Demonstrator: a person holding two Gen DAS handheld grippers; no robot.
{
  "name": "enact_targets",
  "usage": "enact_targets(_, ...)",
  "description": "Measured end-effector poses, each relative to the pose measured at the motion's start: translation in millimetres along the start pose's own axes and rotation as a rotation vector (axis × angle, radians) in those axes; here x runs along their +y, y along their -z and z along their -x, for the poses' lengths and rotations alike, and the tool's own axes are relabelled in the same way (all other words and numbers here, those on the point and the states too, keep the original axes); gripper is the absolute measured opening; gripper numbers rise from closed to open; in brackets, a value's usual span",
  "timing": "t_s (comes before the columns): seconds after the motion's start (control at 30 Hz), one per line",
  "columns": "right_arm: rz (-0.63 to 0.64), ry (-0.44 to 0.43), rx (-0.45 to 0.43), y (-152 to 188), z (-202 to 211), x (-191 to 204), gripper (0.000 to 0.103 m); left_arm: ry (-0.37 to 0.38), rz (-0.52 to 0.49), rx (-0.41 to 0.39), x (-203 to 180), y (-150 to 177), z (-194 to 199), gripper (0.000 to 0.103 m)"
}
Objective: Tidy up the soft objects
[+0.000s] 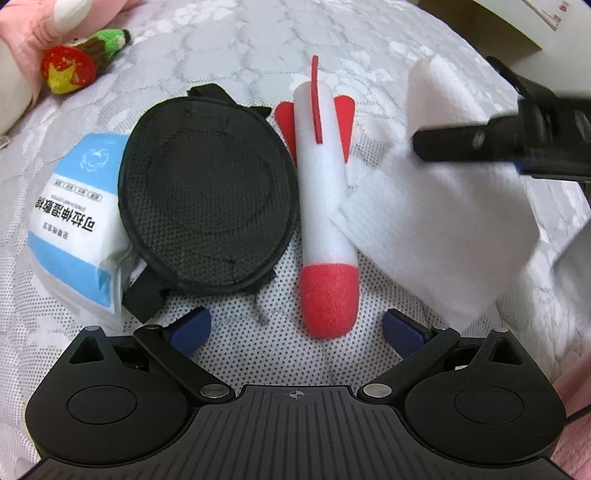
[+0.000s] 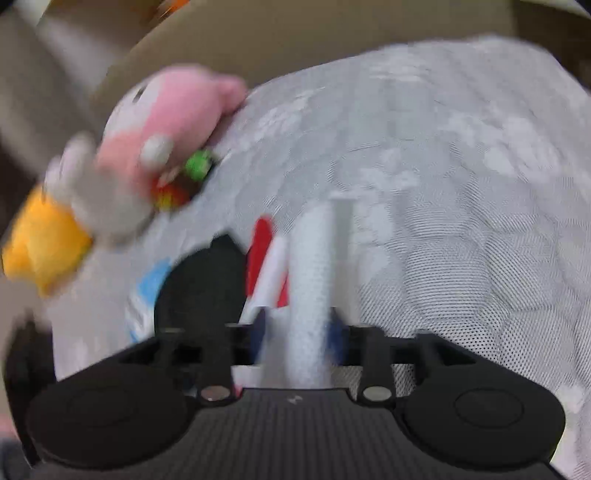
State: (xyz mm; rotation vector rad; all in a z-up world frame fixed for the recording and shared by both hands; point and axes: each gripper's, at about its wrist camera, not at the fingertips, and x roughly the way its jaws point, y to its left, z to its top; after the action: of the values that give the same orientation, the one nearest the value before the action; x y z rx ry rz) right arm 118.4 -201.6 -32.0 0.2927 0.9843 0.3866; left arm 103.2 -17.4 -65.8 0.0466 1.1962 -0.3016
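A white foam rocket (image 1: 325,206) with a red nose and fins lies on the patterned grey cover, nose towards my left gripper (image 1: 297,328). That gripper is open, and the red nose sits just ahead of its blue pads. Left of the rocket lie a black mesh pad (image 1: 207,192) and a blue-and-white packet (image 1: 74,229). To its right, a folded white cloth (image 1: 443,229) overlaps it. My right gripper (image 2: 297,332) has the white cloth (image 2: 310,295) standing between its parted pads; the view is blurred. One of its black fingers (image 1: 461,142) reaches over the cloth.
A small red-and-green knitted toy (image 1: 77,62) and a pink plush (image 1: 22,29) lie at the far left. The right wrist view shows the pink plush (image 2: 173,110) beside a yellow plush (image 2: 44,240). A cardboard box (image 1: 517,22) stands beyond the cover.
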Motion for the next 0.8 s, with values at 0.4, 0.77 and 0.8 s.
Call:
enact_targets(0.4,0.229,0.125,0.208,27.8,-34.4,29.7,0.023,0.008,-0.014,0.018,-2.2,3.0,1.2,0.103)
enact_targets(0.77,0.08,0.081,0.02,-7.8,-6.3,29.2,0.01,0.01,0.015,0.027,1.8,1.4,4.0,0.103)
enact_targets(0.8,0.041,0.047,0.001,-17.5,-3.3,28.8,0.01,0.011,0.018,0.027,1.7,0.6,3.2,0.103)
